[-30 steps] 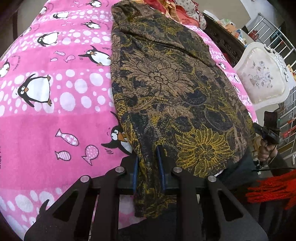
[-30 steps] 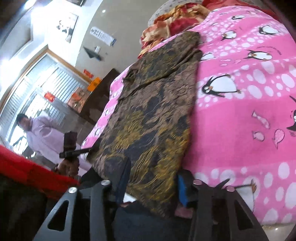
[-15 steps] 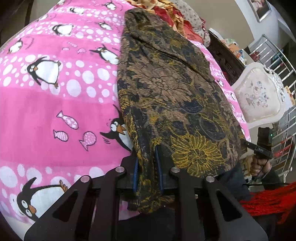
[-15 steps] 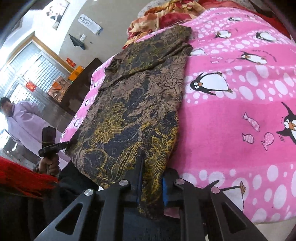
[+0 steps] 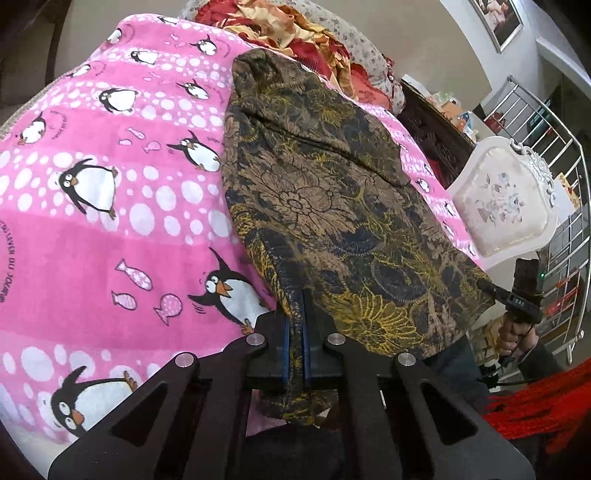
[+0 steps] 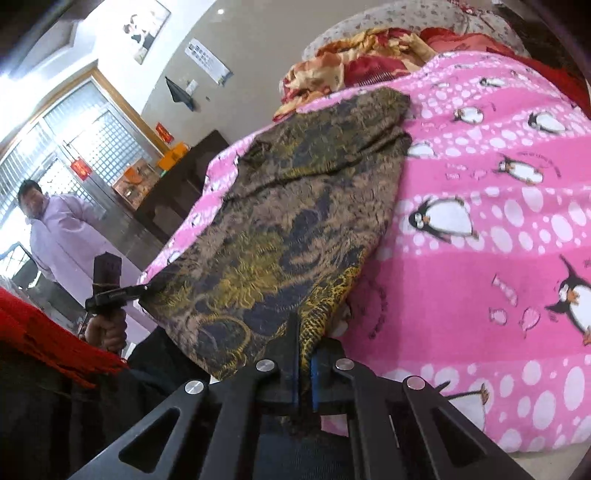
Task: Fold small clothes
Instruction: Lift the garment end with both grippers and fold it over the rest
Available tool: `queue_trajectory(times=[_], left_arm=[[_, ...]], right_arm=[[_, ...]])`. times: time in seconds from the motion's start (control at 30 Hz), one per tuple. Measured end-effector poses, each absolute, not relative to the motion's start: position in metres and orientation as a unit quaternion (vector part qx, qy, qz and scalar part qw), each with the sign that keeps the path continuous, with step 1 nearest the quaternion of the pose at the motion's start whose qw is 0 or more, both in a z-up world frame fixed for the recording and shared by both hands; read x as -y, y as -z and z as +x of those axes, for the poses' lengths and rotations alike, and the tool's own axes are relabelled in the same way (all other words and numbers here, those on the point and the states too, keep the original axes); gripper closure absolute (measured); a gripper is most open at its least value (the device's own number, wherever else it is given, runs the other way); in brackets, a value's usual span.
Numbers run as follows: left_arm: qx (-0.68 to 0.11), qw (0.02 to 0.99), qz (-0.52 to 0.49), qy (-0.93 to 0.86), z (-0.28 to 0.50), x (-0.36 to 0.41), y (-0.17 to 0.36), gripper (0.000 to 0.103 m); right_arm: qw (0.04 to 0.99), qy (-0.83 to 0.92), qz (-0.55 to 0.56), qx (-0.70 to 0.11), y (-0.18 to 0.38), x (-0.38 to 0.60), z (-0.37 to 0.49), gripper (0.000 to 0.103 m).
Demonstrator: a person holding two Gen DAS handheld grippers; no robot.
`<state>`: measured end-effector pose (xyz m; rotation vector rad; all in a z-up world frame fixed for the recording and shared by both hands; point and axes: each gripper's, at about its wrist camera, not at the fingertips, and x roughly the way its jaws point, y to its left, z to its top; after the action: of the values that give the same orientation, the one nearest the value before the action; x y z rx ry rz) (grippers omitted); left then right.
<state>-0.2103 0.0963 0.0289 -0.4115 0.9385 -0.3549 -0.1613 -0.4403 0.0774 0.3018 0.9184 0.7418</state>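
Observation:
A dark brown, black and yellow floral garment (image 5: 332, 206) lies lengthwise on a pink penguin blanket (image 5: 110, 206); it also shows in the right wrist view (image 6: 295, 229). My left gripper (image 5: 295, 325) is shut on the garment's near left corner. My right gripper (image 6: 303, 354) is shut on the near right corner. Both near corners are lifted off the bed, so the near hem hangs between them. The other gripper (image 5: 517, 299) shows at the far right of the left wrist view, and at the left in the right wrist view (image 6: 118, 291).
Red and yellow bedding (image 5: 295, 33) is piled at the far end. A white chair (image 5: 506, 206) and metal railing (image 5: 569, 221) stand right of the bed. A person in a pale shirt (image 6: 55, 229) stands to the left. The pink blanket (image 6: 498, 221) stretches right.
My right gripper closed on the garment's near corner. Both grippers rose and tilted, lifting the near hem; more of the far bedding and room shows now.

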Motion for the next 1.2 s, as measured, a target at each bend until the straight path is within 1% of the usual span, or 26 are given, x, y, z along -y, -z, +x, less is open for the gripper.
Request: queue_trajectory(times=[0.07, 0.2, 0.3, 0.43, 0.6, 0.73, 0.83, 0.9, 1.03, 1.2], left_arm=[[-0.437, 0.86, -0.203, 0.167, -0.212, -0.1, -0.034, 0.1], [-0.412, 0.871, -0.2, 0.178, -0.222, -0.103, -0.058, 0.1], [-0.404, 0.876, -0.18, 0.192, -0.227, -0.098, -0.075, 0.101], [-0.393, 0.876, -0.166, 0.224, -0.242, -0.089, -0.096, 0.101], [-0.391, 0.87, -0.171, 0.246, -0.268, -0.086, -0.117, 0.101], [-0.38, 0.863, -0.215, 0.255, -0.281, -0.102, -0.131, 0.101], [-0.367, 0.869, -0.242, 0.228, -0.255, -0.11, -0.125, 0.101], [-0.369, 0.882, -0.224, 0.191, -0.223, -0.107, -0.119, 0.101], [-0.364, 0.89, -0.222, 0.159, -0.146, -0.106, -0.111, 0.101], [-0.371, 0.899, -0.186, 0.137, -0.045, -0.109, -0.104, 0.101]], right_arm=[[0.828, -0.333, 0.154, -0.424, -0.083, 0.445, -0.161, 0.1], [0.841, -0.34, 0.169, -0.385, -0.11, 0.45, -0.172, 0.1], [0.85, -0.35, 0.159, -0.361, -0.132, 0.448, -0.184, 0.1], [0.852, -0.37, 0.176, -0.326, -0.157, 0.457, -0.194, 0.1], [0.854, -0.383, 0.207, -0.286, -0.193, 0.478, -0.206, 0.1], [0.851, -0.393, 0.221, -0.269, -0.213, 0.496, -0.219, 0.1], [0.855, -0.387, 0.215, -0.272, -0.208, 0.497, -0.204, 0.1], [0.859, -0.361, 0.228, -0.281, -0.193, 0.497, -0.176, 0.1], [0.872, -0.268, 0.241, -0.332, -0.157, 0.479, -0.086, 0.1], [0.879, -0.214, 0.232, -0.358, -0.131, 0.458, 0.012, 0.1]])
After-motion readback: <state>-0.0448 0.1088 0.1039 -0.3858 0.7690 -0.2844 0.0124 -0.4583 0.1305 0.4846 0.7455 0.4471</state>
